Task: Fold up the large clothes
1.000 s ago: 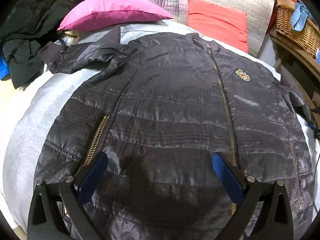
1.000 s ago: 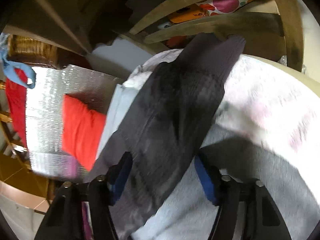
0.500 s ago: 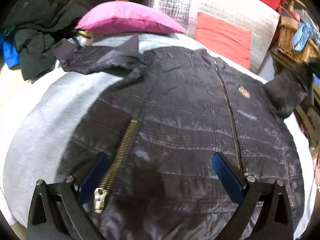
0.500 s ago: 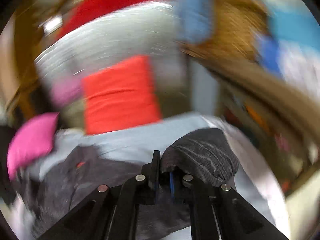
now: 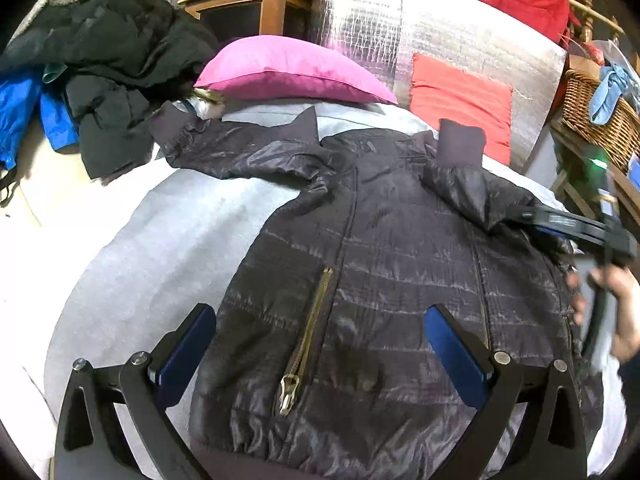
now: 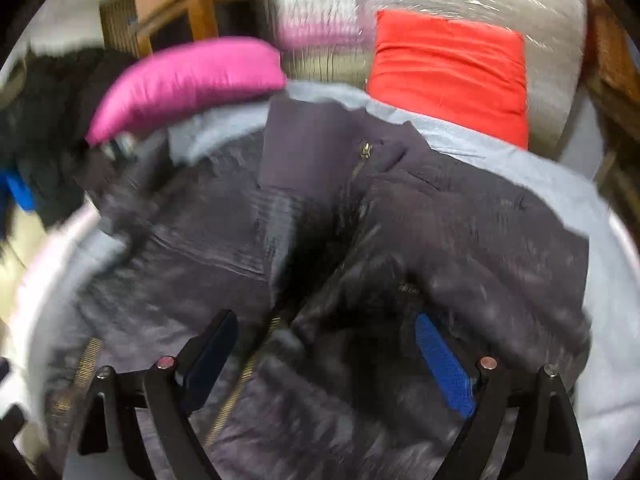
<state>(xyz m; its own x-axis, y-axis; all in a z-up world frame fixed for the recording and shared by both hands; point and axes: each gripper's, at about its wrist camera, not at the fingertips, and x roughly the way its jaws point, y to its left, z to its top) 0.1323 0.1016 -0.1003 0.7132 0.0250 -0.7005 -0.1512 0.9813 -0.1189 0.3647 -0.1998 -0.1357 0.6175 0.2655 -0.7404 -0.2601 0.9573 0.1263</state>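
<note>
Right gripper (image 6: 324,356), jaws opening with nothing pinched, hovers over the dark jacket (image 5: 384,264) spread on the grey bed cover (image 5: 168,240), right sleeve (image 5: 472,184) folded inward at 1 o'clock; left gripper (image 5: 320,348) wide, empty; next: left sleeve (image 5: 224,148) at 10 o'clock.

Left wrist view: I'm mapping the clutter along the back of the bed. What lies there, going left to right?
Blue garment → black clothes pile → pink pillow → red cushion → wicker basket.
</note>
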